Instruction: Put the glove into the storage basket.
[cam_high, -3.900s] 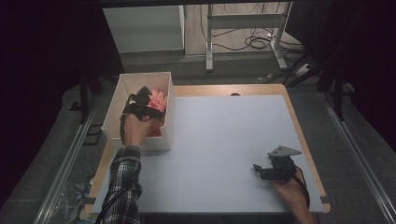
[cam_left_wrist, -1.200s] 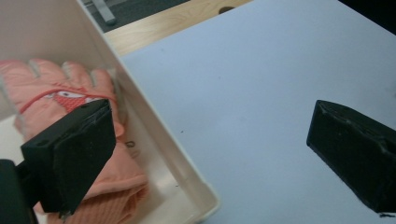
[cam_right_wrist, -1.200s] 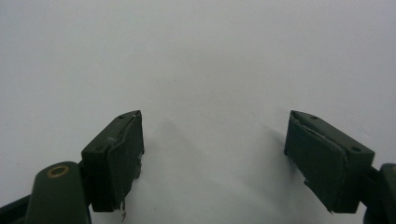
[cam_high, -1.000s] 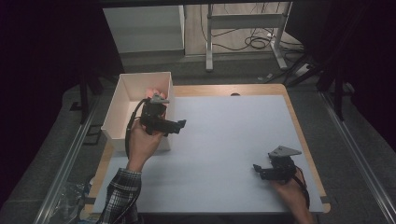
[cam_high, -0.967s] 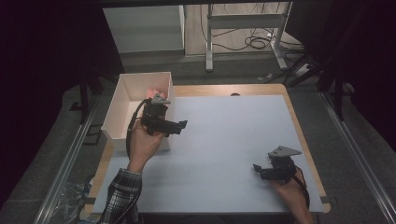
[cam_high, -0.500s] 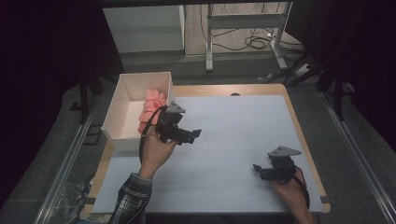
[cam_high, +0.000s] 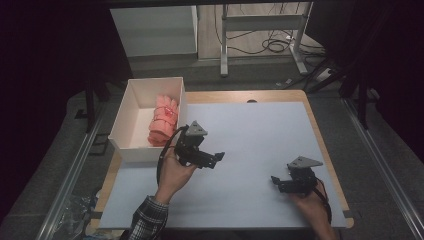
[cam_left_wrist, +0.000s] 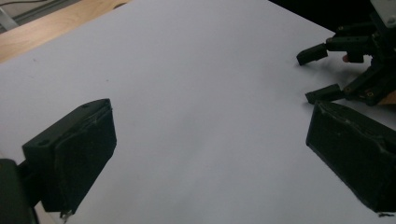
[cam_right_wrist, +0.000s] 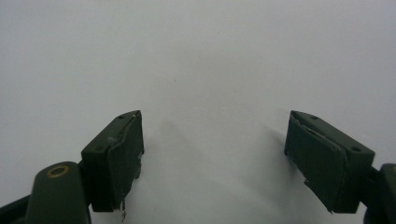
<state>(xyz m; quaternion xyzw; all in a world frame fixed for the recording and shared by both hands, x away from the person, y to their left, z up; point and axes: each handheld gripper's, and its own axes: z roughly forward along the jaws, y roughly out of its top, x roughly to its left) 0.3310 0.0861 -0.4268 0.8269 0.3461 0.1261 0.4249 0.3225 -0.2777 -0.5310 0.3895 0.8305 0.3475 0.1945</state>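
White box (cam_high: 127, 125) sits at the counter's left edge, open top, with a pink rolled cloth (cam_high: 162, 120) lying inside against its right wall. Your left hand (cam_high: 172, 172) is just right of the box, above the white counter (cam_high: 260, 130), holding the left tongs (cam_high: 216, 159) pointed right and tilted. In the left gripper view the left tongs (cam_left_wrist: 210, 154) are spread wide with nothing between the pads, bare white surface under them, wood edge at upper left. Your right tongs (cam_left_wrist: 317, 72) show far off at upper right there. Over at the counter's right, near the front edge, your right hand (cam_high: 312, 200) holds the right tongs (cam_high: 276, 182) low, pointed left. Right gripper view: right tongs (cam_right_wrist: 212, 158) also spread, empty, white counter below.
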